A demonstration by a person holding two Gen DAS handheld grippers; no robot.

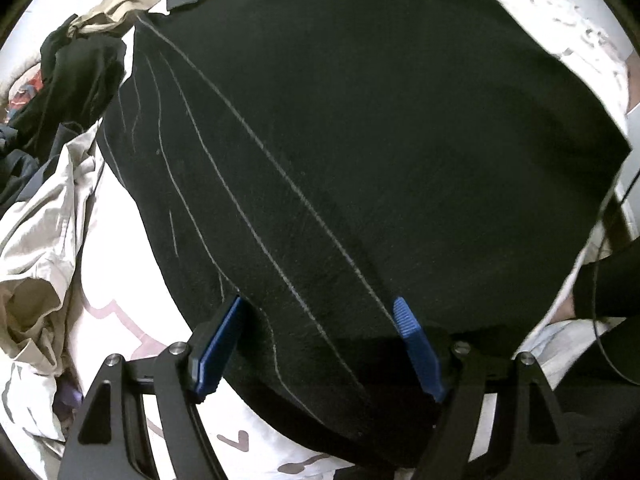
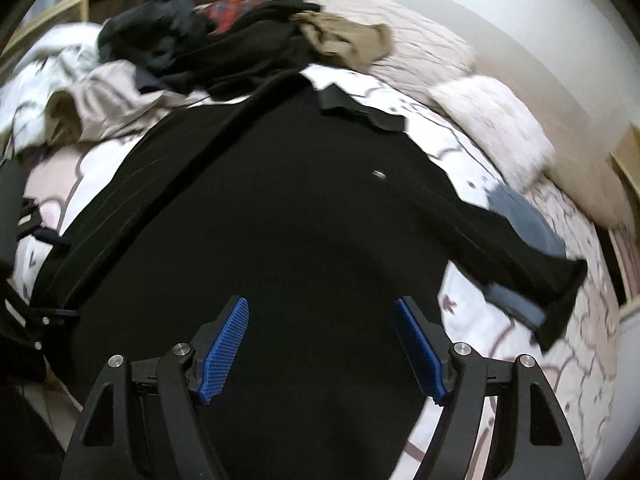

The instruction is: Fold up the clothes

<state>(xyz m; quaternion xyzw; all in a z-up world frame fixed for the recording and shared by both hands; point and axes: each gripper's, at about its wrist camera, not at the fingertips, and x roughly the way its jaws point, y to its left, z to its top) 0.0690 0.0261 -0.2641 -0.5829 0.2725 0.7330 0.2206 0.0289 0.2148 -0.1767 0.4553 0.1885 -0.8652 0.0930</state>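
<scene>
Fabric was the whole story here: a big black garment (image 1: pixel 360 140) with thin pale stripes lay spread flat on the bed (image 2: pixel 500 320), covering most of what we could see from both wrists. It looked soft and floppy with a bit of weight to it, so we figured it would sag and drag rather than hold any shape, and pinching one layer in the middle would just bunch it up. Best bet in our view was grabbing along an edge or corner, like the hem nearest us or the long sleeve (image 2: pixel 520 240) sticking out to the right.

Our left gripper (image 1: pixel 318 308) was spread wide with nothing in it, hovering just over the near edge of the striped part. The right gripper (image 2: pixel 320 308) was the same deal: jaws wide apart, empty, low over the plain black middle. Couldn't tell if either was actually touching cloth.

Around it was a mess. A heap of unfolded clothes (image 2: pixel 208 40) sat at the far end, a crumpled beige piece (image 1: pixel 44 240) lay right beside the striped edge, and something blue-grey (image 2: pixel 524 216) was tucked partly under the sleeve. That one seemed likely to get dragged along if we lifted the sleeve.
</scene>
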